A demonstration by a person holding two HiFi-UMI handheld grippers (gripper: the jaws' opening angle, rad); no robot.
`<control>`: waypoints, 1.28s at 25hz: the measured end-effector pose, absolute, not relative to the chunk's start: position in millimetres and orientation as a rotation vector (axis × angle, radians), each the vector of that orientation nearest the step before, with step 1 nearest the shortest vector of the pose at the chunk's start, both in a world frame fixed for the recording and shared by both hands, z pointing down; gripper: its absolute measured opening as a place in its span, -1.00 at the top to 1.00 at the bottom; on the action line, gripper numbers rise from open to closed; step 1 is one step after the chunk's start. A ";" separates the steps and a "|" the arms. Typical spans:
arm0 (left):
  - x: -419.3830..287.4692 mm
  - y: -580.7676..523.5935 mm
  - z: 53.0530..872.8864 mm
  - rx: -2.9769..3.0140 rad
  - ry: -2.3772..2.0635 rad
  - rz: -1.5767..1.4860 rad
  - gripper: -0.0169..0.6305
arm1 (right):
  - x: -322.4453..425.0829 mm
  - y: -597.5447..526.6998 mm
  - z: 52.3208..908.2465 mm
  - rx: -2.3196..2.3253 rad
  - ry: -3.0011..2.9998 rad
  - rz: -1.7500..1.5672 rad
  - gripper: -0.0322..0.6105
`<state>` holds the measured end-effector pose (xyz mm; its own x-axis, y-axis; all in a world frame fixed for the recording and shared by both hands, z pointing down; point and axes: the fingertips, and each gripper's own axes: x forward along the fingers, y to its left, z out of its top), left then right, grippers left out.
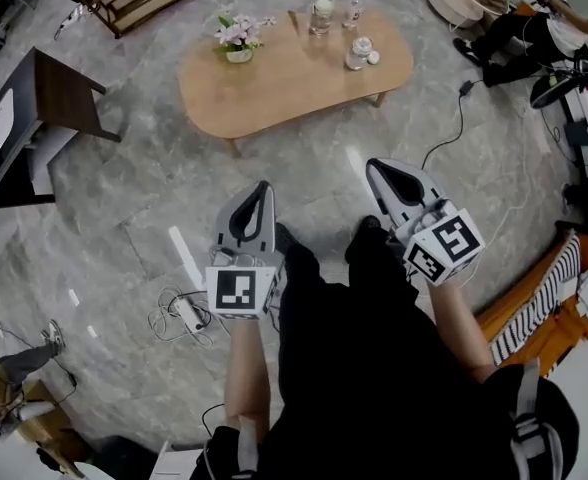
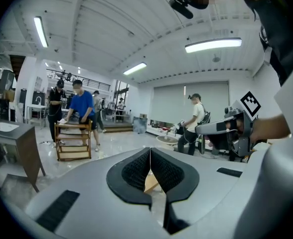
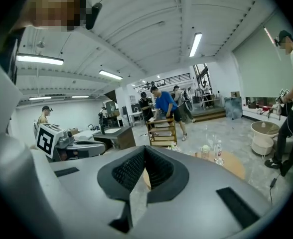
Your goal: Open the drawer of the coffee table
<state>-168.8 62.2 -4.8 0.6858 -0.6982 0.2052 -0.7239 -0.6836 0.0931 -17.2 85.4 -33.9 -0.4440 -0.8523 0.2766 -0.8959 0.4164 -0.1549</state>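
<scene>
Holding nothing: left gripper and right gripper both have jaws fully closed, ribbed black pads touching, probably shut because nothing needs gripping until the drawer front is reached. Coffee table lies well ahead of both jaw tips, untouched; drawer not visible from here. Smooth oval light-wood surface on short legs, flower pot and clear bottles on top; floor is glossy grey marbled tile

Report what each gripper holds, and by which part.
Nothing is held. The left gripper and right gripper are both shut and empty, short of the coffee table.
</scene>
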 end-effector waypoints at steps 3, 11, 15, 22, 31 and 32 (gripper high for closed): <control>-169.1 45.3 6.2 2.716 -1.151 0.249 0.90 | -17.8 68.1 -23.1 1.520 -2.496 0.420 0.86; -140.3 0.0 41.4 2.570 -1.281 0.205 0.90 | 4.6 -1.7 10.6 1.344 -2.568 0.365 0.86; -113.6 -16.7 89.8 2.485 -1.324 0.236 0.90 | 21.1 -40.3 56.5 1.252 -2.616 0.356 0.86; -83.2 -40.9 198.4 2.455 -1.384 0.237 0.90 | 40.9 -62.9 181.3 1.126 -2.670 0.377 0.86; -92.6 -74.2 382.8 2.544 -1.269 0.294 0.90 | 22.4 -77.6 375.0 0.968 -2.799 0.331 0.86; -93.2 -77.8 401.3 2.568 -1.226 0.301 0.91 | 19.2 -81.7 393.2 0.948 -2.814 0.334 0.86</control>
<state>-93.2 -77.8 401.3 0.6182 -0.7251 0.3036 -0.7832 -0.6009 0.1596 19.2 -81.7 393.2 -0.7883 -0.5768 0.2143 -0.6109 0.7751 -0.1611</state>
